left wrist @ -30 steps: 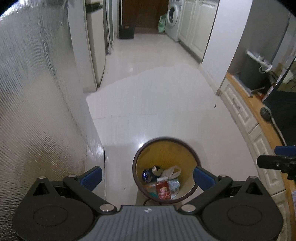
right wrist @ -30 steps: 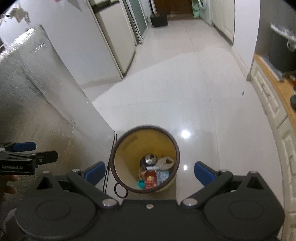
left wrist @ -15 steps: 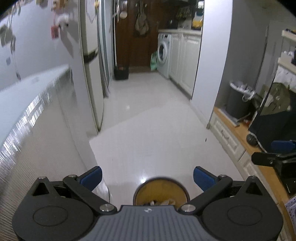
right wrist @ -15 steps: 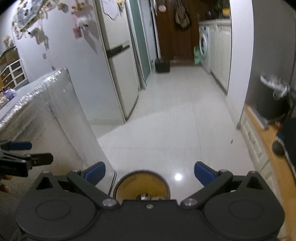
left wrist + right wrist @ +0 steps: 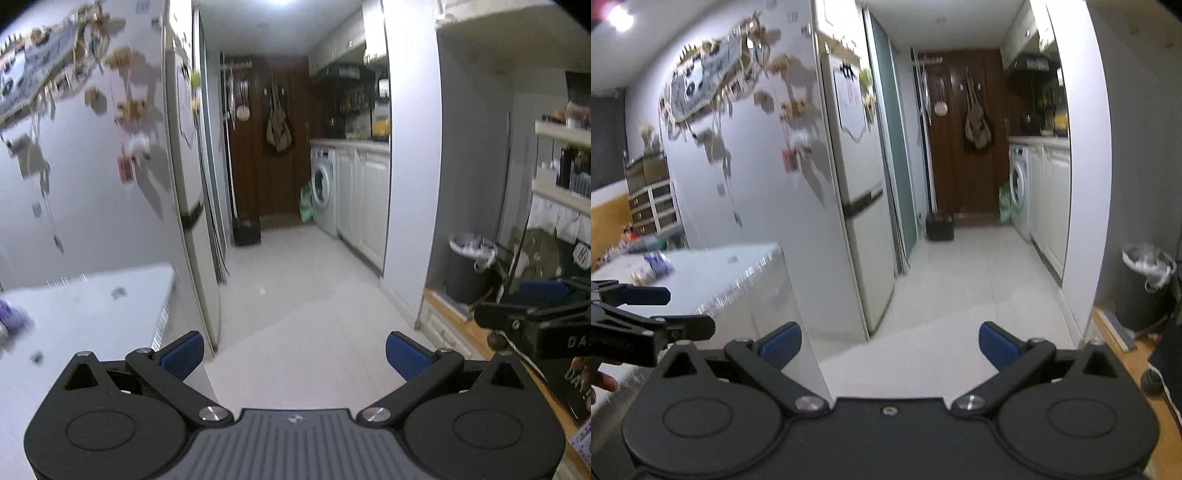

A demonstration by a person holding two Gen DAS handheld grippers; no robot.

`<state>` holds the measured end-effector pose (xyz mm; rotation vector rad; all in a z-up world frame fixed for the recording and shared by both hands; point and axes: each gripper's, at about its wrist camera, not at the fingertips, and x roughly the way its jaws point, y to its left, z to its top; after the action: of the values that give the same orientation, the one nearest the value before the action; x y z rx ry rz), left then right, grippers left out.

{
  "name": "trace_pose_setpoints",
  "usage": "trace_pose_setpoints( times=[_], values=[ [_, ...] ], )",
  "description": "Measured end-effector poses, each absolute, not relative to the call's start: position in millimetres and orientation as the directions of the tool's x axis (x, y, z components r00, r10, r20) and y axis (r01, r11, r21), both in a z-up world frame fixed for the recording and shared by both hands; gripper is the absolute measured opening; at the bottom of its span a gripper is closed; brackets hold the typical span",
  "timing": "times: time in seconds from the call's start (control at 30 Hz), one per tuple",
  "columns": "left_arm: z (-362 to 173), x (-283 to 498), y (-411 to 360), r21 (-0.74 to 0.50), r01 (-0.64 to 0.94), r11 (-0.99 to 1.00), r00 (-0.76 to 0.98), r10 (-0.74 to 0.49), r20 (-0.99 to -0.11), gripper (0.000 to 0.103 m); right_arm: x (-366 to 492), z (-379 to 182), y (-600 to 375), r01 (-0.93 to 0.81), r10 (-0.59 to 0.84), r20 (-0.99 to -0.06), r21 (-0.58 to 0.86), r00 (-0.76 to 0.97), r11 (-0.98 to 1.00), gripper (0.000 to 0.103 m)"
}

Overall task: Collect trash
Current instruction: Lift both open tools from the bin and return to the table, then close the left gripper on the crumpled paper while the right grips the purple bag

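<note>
Both jaws stand wide apart with nothing between them. From the left wrist view, the left gripper (image 5: 294,352) points level down a hallway over a pale tiled floor (image 5: 295,280), its blue pads (image 5: 183,349) spread. At the left sits a silver-topped table (image 5: 92,299); a blurred purple scrap (image 5: 13,317) lies near its left edge, too smeared to identify. The right gripper (image 5: 532,314) shows side-on at the right edge. A dark bin with a white liner (image 5: 469,266) stands in the right alcove. A washing machine (image 5: 323,184) is at the far end.

From the right wrist view, the right gripper (image 5: 889,345) also faces the hallway, empty. The left gripper (image 5: 646,310) reaches in from the left edge beside the table (image 5: 720,266), where a purple wrapper (image 5: 657,262) rests toward the far left corner, blurred.

A second ago both cameras looked down into a round yellow bin holding trash; that bin has dropped out of sight in both views as the grippers tilted up.
</note>
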<state>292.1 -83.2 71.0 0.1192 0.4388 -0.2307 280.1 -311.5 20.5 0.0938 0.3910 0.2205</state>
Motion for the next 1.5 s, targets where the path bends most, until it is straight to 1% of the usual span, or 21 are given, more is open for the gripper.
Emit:
trace_pose_setpoints(
  times=[0.1, 0.27, 0.47, 0.53, 0.63, 0.77, 1.03, 1.17, 1.3, 1.4, 1.5],
  values=[
    [99.1, 286.8, -70.8, 0.080, 0.235, 0.969, 0.906, -0.188, -0.379, 0.103, 281.0, 37.2, -305.3, -0.200, 0.234, -0.329, 0.133, 0.915, 0.971, 0.103],
    [140.9, 280.3, -42.1, 0.145, 0.162, 0.976, 0.947, -0.113, -0.302, 0.103, 287.9, 63.5, -287.2, -0.212, 0.246, -0.278, 0.148, 0.929, 0.966, 0.103],
    [173.7, 274.4, 8.4, 0.192, 0.081, 0.978, 0.967, -0.031, -0.252, 0.103, 306.9, 93.9, -250.6, -0.257, 0.285, -0.239, 0.143, 0.928, 0.956, 0.103],
    [179.3, 274.9, 27.3, 0.211, 0.054, 0.976, 0.970, -0.001, -0.244, 0.103, 312.4, 103.9, -236.8, -0.276, 0.304, -0.224, 0.146, 0.926, 0.950, 0.103],
    [184.0, 277.4, 61.5, 0.203, 0.026, 0.979, 0.970, 0.024, -0.241, 0.103, 321.3, 116.5, -211.6, -0.306, 0.330, -0.210, 0.139, 0.920, 0.942, 0.103],
    [179.2, 287.1, 111.1, 0.202, -0.047, 0.978, 0.965, 0.097, -0.246, 0.103, 331.6, 124.3, -171.5, -0.358, 0.373, -0.210, 0.111, 0.904, 0.927, 0.103],
    [143.2, 322.7, 218.3, 0.129, -0.173, 0.976, 0.929, 0.205, -0.308, 0.103, 359.8, 125.2, -84.8, -0.449, 0.453, -0.236, 0.074, 0.860, 0.891, 0.103],
    [125.4, 343.1, 255.0, 0.087, -0.183, 0.979, 0.920, 0.202, -0.336, 0.103, 377.4, 124.3, -42.2, -0.492, 0.494, -0.239, 0.073, 0.836, 0.868, 0.103],
    [102.8, 364.2, 283.9, 0.074, -0.184, 0.980, 0.921, 0.198, -0.336, 0.103, 394.8, 124.8, 2.2, -0.529, 0.532, -0.248, 0.084, 0.810, 0.845, 0.103],
    [78.6, 386.4, 303.9, 0.047, -0.168, 0.985, 0.910, 0.173, -0.377, 0.103, 402.8, 124.7, 26.8, -0.533, 0.545, -0.233, 0.116, 0.806, 0.838, 0.103],
    [63.0, 401.2, 316.7, 0.045, -0.143, 0.989, 0.908, 0.149, -0.391, 0.103, 413.0, 125.1, 48.8, -0.552, 0.566, -0.245, 0.129, 0.787, 0.824, 0.103]
  ],
)
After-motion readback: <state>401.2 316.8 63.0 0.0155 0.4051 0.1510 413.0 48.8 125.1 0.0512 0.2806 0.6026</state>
